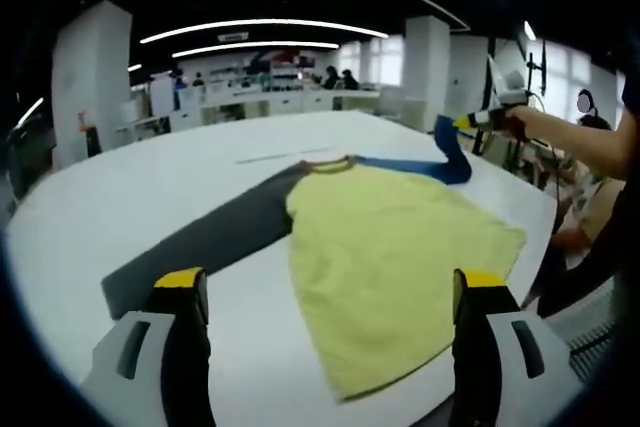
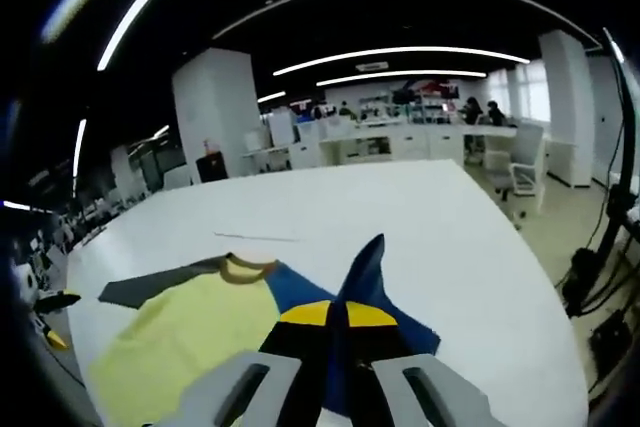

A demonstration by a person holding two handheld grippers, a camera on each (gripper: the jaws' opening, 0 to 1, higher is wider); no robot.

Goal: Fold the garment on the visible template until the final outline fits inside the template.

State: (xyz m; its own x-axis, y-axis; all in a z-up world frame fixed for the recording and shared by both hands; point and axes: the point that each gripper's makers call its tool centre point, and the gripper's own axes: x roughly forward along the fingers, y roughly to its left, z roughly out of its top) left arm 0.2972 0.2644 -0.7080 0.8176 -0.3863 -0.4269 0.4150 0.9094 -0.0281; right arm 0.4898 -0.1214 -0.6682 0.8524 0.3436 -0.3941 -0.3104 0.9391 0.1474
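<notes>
Garment (image 1: 390, 247): a yellow-bodied shirt with one dark grey sleeve and one blue sleeve, spread flat on the white surface (image 1: 150, 197) ahead of the left gripper's fingers.
Grey sleeve (image 1: 210, 237): runs out flat from the collar toward the left gripper's left-hand finger, its cuff end just ahead of that fingertip.
Yellow body: lies between and beyond the two left fingers; its hem corner comes down close to the right-hand finger.
Left gripper (image 1: 330, 282): fingers spread wide, yellow-tipped, hovering above the near edge of the surface and holding nothing.
Blue sleeve (image 1: 440, 162): lifted off the surface at its cuff, rising up to the right gripper at the far side of the shirt.
Right gripper (image 2: 335, 315): fingers pressed together on the blue sleeve (image 2: 365, 277), whose tip stands up in a point just past the fingertips.
Collar (image 2: 245, 269): yellow ring, to the left of the right fingers, flat on the surface.
Person's hand (image 1: 520, 125): holds the right gripper in the left gripper view.
Background: white desks, pillars and seated people well beyond the surface.
</notes>
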